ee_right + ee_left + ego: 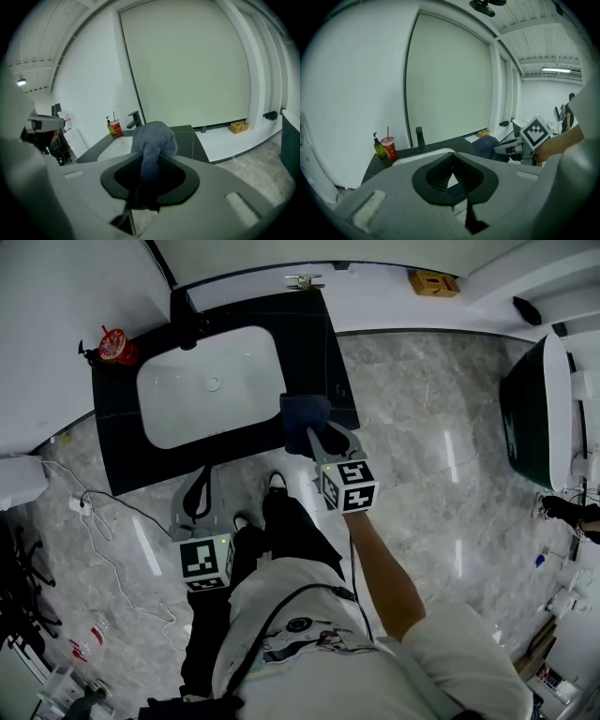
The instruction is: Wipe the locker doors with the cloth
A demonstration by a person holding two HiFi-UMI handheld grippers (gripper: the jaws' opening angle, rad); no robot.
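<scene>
A dark blue cloth (305, 412) hangs bunched over the front right corner of the black counter (122, 427). My right gripper (316, 435) is shut on it. In the right gripper view the cloth (153, 138) bulges above the jaws and trails down between them, with my right gripper (149, 157) clamped on its middle. My left gripper (200, 474) sits lower left, in front of the counter, holding nothing. In the left gripper view my left gripper (451, 161) has its tips touching, and the cloth (486, 146) shows to its right.
A white sink basin (211, 385) with a black faucet (184, 320) fills the counter. A red cup (117, 345) and a soap bottle (379, 148) stand at its left end. A cardboard box (433, 282) lies by the wall, cables (94, 512) trail on the floor, and a dark green unit (534, 409) is at right.
</scene>
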